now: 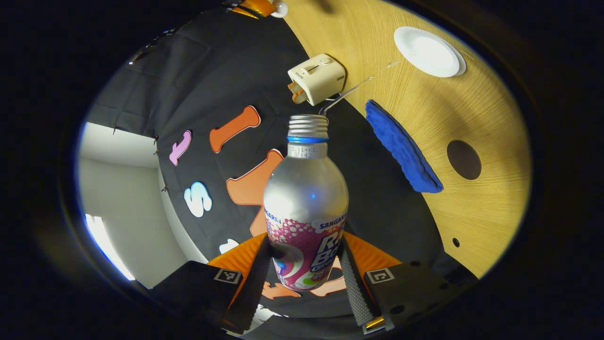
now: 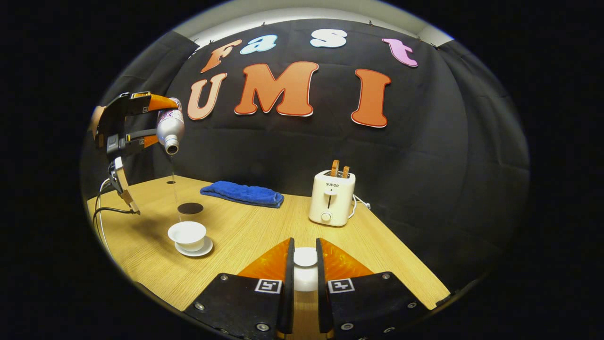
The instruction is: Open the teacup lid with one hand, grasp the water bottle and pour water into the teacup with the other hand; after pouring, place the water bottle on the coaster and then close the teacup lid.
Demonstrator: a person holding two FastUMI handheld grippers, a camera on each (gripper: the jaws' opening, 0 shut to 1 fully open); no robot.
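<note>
The left gripper (image 2: 155, 120), raised high above the table (image 2: 264, 236), clamps the bottle (image 1: 306, 208) and tips it mouth-down over the open teacup (image 2: 187, 233); a thin stream falls. The right gripper (image 2: 305, 271), low and level, pinches the lid (image 2: 305, 259).

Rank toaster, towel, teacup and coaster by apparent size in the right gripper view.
1. Toaster and towel: alike in area, unranked.
2. Teacup.
3. Coaster, smallest, though it lies farther back than the teacup.
</note>
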